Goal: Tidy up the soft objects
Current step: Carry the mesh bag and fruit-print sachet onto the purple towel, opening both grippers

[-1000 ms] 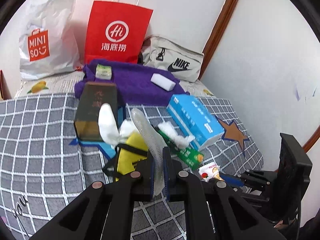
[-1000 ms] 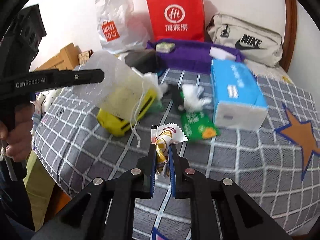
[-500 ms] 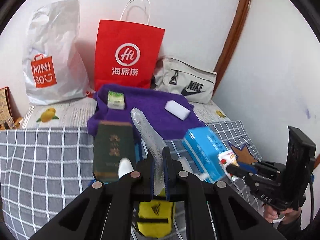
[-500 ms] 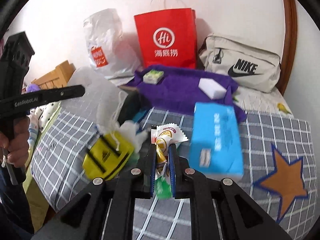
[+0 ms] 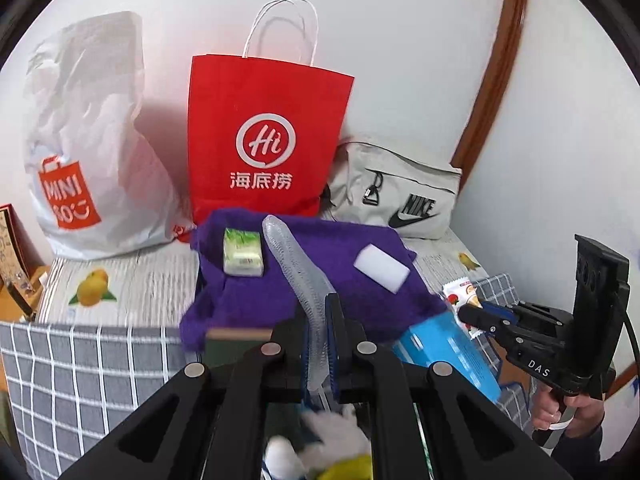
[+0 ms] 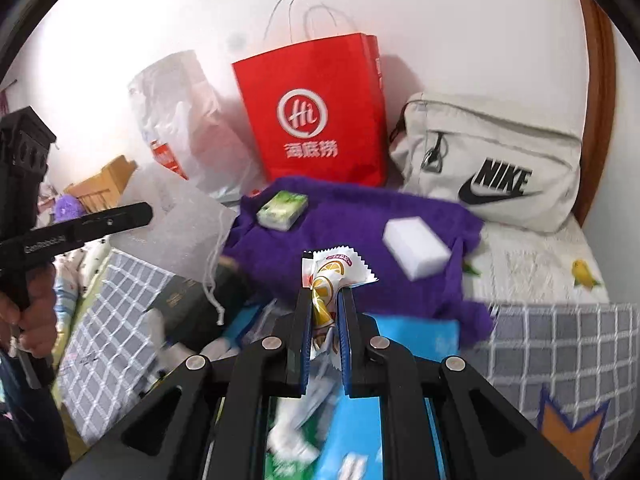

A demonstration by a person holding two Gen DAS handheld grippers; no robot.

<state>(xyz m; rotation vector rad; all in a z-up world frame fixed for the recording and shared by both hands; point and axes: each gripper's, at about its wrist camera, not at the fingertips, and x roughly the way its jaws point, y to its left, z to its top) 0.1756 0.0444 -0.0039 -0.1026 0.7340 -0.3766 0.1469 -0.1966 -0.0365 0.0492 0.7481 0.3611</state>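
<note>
Now both your grippers have carried their loads forward to the purple towel [image 5: 352, 300]: left gripper [image 5: 320, 344] jaws clamped on the clear mesh pouch [image 5: 294, 264], right gripper [image 6: 325, 320] jaws on the snack packet [image 6: 340, 270], ready for placing.

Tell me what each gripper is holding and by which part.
The left gripper pinches a clear mesh drawstring pouch by its lower edge. The right gripper clamps a small snack packet around its middle.

The purple towel [image 5: 352, 280] has bare cloth between the green tissue pack [image 5: 243, 255] and white sponge [image 5: 382, 267]; behind, the red paper bag [image 5: 266, 140] and Nike bag [image 5: 400, 196] block the wall.
</note>
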